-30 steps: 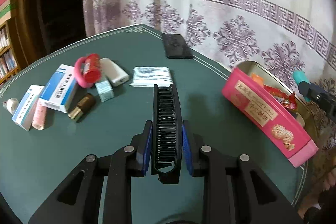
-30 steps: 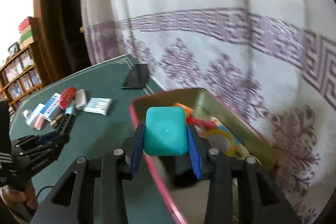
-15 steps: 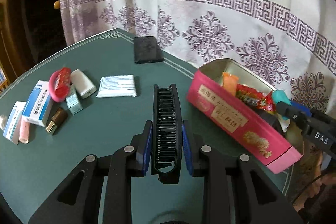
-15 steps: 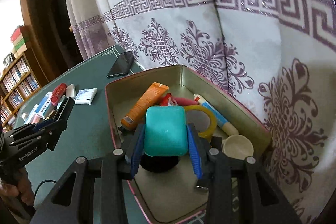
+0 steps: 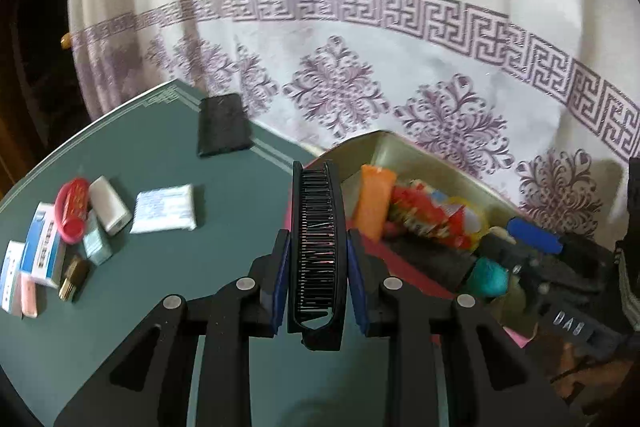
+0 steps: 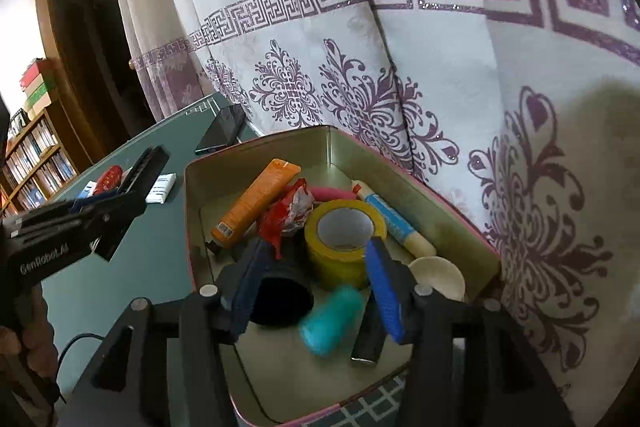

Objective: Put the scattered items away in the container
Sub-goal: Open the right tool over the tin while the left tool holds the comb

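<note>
The left gripper [image 5: 316, 259] pinches a black folding comb [image 5: 317, 239] between its blue pads, the comb standing lengthwise along the fingers with its far tip over the near rim of the pink tin [image 6: 188, 211]. The tin sits at the table's [image 5: 132, 307] edge by the patterned curtain [image 5: 360, 67].

The right gripper [image 6: 316, 287] hangs over the tin with its jaws opening; the teal soap-shaped case [image 6: 332, 319] lies blurred between them, and neither pad presses on it. It rests on the tin's floor by a black cup-like item [image 6: 280, 301].

Inside the tin lie an orange tube [image 6: 256, 207], a red crumpled wrapper [image 6: 288, 211], a yellow tape roll [image 6: 340, 239], a white-and-blue tube [image 6: 394, 223] along the curtain-side wall, and a cream round lid [image 6: 438, 277].

Scattered things lie on the green table toward its far left edge: a red oval case [image 5: 72, 209], a white small box [image 5: 109, 205], a white tissue packet [image 5: 166, 209], blue-and-white medicine boxes [image 5: 42, 247], a pale teal box [image 5: 96, 241], a brown-gold lipstick [image 5: 74, 277] and a pink small tube [image 5: 29, 299]. A black phone [image 5: 223, 125] lies near the table's far edge by the curtain.
</note>
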Demonstrator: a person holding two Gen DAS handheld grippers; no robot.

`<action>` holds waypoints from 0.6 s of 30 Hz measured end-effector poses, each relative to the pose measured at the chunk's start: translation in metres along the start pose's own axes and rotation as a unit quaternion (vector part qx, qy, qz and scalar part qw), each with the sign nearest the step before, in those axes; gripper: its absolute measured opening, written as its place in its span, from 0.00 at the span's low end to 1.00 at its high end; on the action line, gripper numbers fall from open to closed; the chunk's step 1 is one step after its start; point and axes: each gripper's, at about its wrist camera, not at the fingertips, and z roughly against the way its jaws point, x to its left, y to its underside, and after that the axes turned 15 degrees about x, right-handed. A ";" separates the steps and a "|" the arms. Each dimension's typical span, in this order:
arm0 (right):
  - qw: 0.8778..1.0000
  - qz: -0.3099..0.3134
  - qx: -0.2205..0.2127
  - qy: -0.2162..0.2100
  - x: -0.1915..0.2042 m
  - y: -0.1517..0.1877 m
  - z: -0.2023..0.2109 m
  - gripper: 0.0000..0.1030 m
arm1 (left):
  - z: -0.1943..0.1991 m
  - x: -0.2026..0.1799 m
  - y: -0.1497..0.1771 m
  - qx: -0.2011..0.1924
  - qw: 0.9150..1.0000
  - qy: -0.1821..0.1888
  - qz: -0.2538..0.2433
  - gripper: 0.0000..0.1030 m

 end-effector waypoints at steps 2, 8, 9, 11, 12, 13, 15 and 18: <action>1.000 0.006 -0.002 0.001 0.001 0.001 0.000 0.55 | -0.001 -0.008 -0.006 0.000 1.000 0.007 -0.008 0.28; 1.000 0.013 -0.002 -0.004 0.000 0.003 0.000 0.55 | -0.007 -0.026 -0.022 0.001 0.999 0.022 -0.026 0.28; 1.000 0.013 -0.002 -0.005 0.000 0.003 -0.001 0.55 | -0.008 -0.028 -0.024 0.002 0.999 0.026 -0.027 0.28; 1.000 0.013 -0.002 -0.006 0.000 0.002 -0.001 0.55 | -0.012 -0.033 -0.028 0.006 0.999 0.032 -0.030 0.28; 1.000 0.012 -0.002 -0.007 0.000 0.002 -0.001 0.55 | -0.014 -0.035 -0.030 0.008 0.999 0.035 -0.032 0.28; 1.000 0.012 -0.002 -0.007 0.000 0.002 -0.002 0.55 | -0.016 -0.038 -0.032 0.010 0.999 0.038 -0.034 0.28; 1.000 0.012 -0.001 -0.007 0.000 0.001 -0.003 0.55 | -0.020 -0.042 -0.035 0.014 0.998 0.041 -0.038 0.28; 1.000 0.013 0.001 -0.007 0.000 0.001 -0.004 0.55 | -0.024 -0.048 -0.040 0.021 0.998 0.049 -0.042 0.34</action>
